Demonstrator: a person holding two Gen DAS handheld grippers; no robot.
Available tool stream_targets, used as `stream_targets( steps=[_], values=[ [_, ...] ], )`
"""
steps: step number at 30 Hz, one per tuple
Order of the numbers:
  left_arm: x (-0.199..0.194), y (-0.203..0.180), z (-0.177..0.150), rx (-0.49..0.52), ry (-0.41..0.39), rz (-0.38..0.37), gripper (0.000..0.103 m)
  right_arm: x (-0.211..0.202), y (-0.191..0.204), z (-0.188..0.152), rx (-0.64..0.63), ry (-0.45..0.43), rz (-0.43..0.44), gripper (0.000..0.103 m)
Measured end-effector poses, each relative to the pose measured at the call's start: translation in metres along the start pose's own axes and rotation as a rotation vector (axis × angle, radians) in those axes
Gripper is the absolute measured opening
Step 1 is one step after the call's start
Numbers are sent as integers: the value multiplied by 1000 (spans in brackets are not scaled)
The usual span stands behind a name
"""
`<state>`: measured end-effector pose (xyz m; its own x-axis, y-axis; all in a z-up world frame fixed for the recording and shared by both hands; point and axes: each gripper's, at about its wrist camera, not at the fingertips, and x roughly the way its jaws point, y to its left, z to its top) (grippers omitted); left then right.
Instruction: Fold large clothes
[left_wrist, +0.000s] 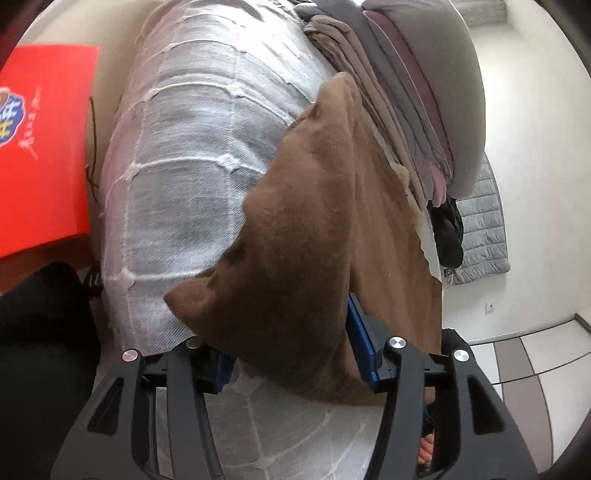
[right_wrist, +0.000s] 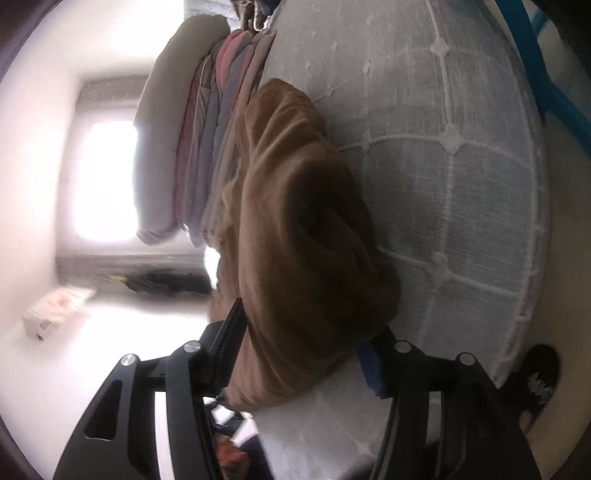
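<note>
While both my grippers stand with jaws apart, the brown garment (left_wrist: 303, 236) lies folded on the white quilted cover (left_wrist: 177, 177), beside a stack of folded clothes (left_wrist: 410, 110). My left gripper (left_wrist: 291, 354) and right gripper (right_wrist: 303, 358) have cloth between the fingers, but they are not pressing it. A red box (left_wrist: 44, 147) lies nearby.

Daylight is blazing through a window (right_wrist: 105, 181) in the pale wall (right_wrist: 44, 147), washing out the left side. Farther right, tiled floor (left_wrist: 535, 369) is showing, and a red box (left_wrist: 44, 147) is sitting at far left.
</note>
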<state>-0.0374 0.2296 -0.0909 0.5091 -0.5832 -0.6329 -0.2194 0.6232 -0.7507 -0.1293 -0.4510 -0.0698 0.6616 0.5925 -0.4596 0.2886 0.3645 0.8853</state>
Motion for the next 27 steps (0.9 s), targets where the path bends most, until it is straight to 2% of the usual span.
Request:
stream_targets(
  steps=[3, 5, 6, 7, 8, 9, 11, 12, 14, 16, 17, 20, 21, 24, 25, 27],
  values=[
    [-13, 15, -6, -7, 51, 23, 51, -26, -7, -7, -25, -4, -95, 56],
    [-36, 24, -13, -13, 44, 43, 54, -50, -1, -4, -69, -93, -191, 56],
    [-47, 26, -15, -5, 14, 79, 54, -61, 5, 0, -99, -141, -233, 56],
    [-66, 21, -18, 28, -64, 158, 54, -72, 19, 6, -145, -203, -269, 56],
    [-78, 14, -19, 70, -119, 184, 54, -75, 29, 10, -182, -226, -269, 56],
    [-93, -4, -19, 143, -191, 188, 54, -75, 43, 16, -233, -241, -262, 59],
    [-101, -39, -15, 249, -252, 142, 56, -54, 83, 32, -365, -228, -252, 66],
    [-96, -55, -11, 305, -260, 111, 59, -40, 96, 39, -406, -211, -253, 66],
    [-68, -96, 0, 435, -237, 64, 62, -2, 119, 53, -460, -161, -278, 66],
    [-33, -119, 14, 504, -204, 39, 62, 39, 135, 72, -498, -107, -319, 66],
    [-3, -130, 28, 529, -165, 35, 62, 60, 138, 80, -512, -77, -341, 66],
    [55, -132, 62, 528, -119, 81, 62, 109, 134, 104, -526, -10, -425, 66],
    [81, -127, 78, 516, -109, 137, 62, 124, 129, 115, -525, 0, -457, 66],
    [110, -109, 110, 437, -87, 142, 57, 157, 117, 144, -500, 9, -515, 68],
    [114, -107, 116, 433, -88, 147, 51, 163, 112, 152, -494, 11, -522, 68],
    [122, -109, 124, 464, -94, 164, 51, 174, 104, 162, -487, 15, -533, 72]
  ],
)
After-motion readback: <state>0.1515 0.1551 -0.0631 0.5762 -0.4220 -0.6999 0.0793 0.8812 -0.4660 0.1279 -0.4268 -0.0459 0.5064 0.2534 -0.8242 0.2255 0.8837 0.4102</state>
